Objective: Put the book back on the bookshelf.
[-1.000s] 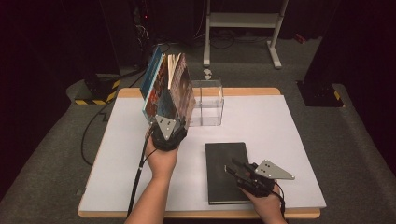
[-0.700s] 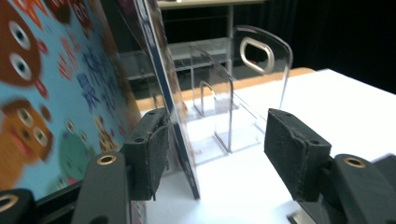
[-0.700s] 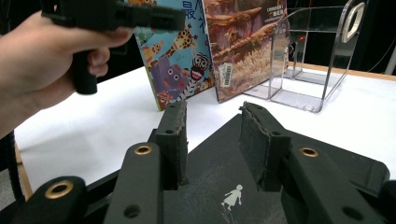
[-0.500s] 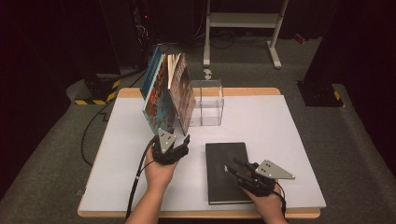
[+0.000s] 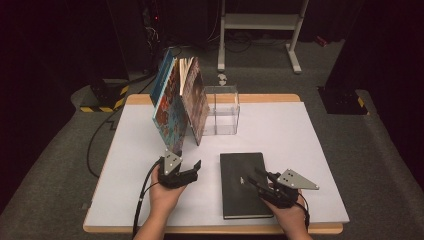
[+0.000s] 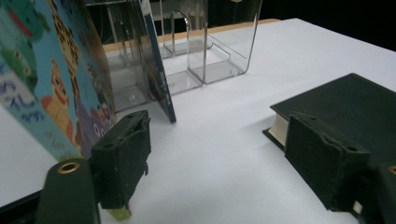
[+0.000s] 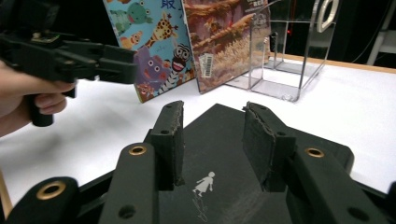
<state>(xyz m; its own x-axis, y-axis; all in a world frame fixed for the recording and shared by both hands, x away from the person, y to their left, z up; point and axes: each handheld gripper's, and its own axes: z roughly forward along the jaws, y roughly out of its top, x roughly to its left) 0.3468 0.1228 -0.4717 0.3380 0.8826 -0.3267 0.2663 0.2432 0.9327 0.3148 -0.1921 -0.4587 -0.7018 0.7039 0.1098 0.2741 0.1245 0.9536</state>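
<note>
Item 1, right gripper (image 5: pixel 257 181): jaws spread, hovering low over the near right part of the black book (image 5: pixel 242 182), nothing between them; in the right gripper view the right gripper (image 7: pixel 212 140) straddles a small white figure printed on the cover.

Item 2, left gripper (image 5: pixel 191 166): jaws spread wide, empty, just in front of the leaning books; in the left gripper view the left gripper (image 6: pixel 219 154) opens toward bare table.

Item 3, black book: lies flat, closed, on the near right of the white table (image 5: pixel 300 135); matte dark cover, pale page edge visible at its corner (image 6: pixel 280 128).

Item 4, 2 picture books (image 5: pixel 177 107): stand tilted against the clear acrylic stand (image 5: pixel 222 110) at the far middle; 1 has a bright cartoon-animal cover (image 7: pixel 149 42), the other a brown scenic cover (image 7: pixel 224 37).

Status, as judged: 2 books placed upright, 1 black book not yet gripped. Remaining: close on it, lift, stand it with the others.
</note>
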